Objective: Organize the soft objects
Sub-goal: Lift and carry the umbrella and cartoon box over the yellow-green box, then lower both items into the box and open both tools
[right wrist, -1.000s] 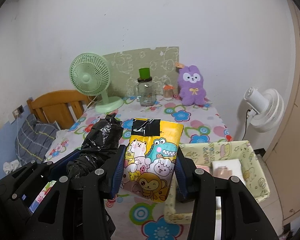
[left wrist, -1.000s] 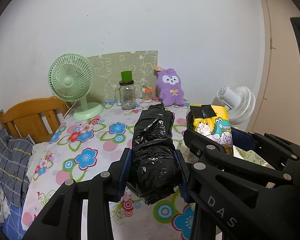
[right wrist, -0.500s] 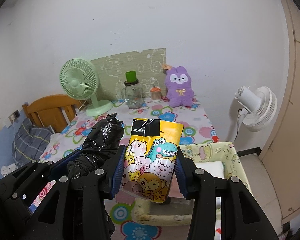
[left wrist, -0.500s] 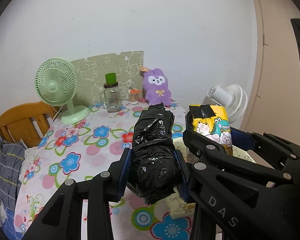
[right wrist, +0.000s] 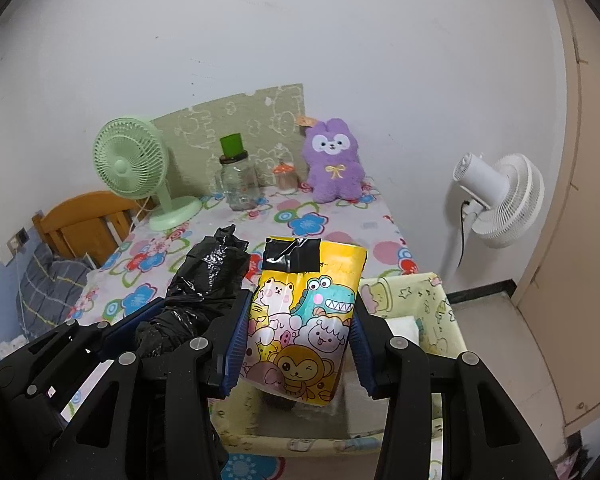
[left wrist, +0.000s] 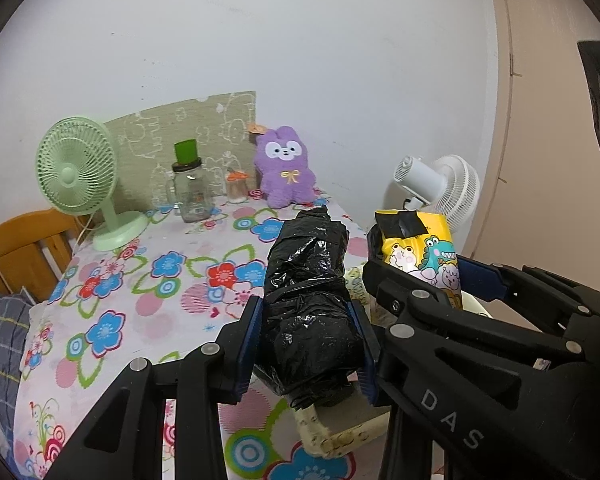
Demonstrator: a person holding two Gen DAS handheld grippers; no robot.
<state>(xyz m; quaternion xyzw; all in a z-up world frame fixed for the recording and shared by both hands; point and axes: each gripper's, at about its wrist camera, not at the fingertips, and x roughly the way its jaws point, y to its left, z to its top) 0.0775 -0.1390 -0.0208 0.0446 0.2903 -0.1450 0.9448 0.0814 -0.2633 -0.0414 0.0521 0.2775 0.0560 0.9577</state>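
Observation:
My left gripper is shut on a black plastic-wrapped bundle and holds it in the air over the near corner of a pale yellow fabric bin. My right gripper is shut on a yellow cartoon-animal pack and holds it above the same bin. The two grippers are side by side, the black bundle to the left of the yellow pack. A white item lies inside the bin.
The bin sits at the right end of a table with a flowered cloth. At the back stand a green fan, a glass jar and a purple plush rabbit. A white fan stands right, a wooden chair left.
Both grippers have moved right with their loads, from over the flowered cloth to above the bin. Their grips have not changed.

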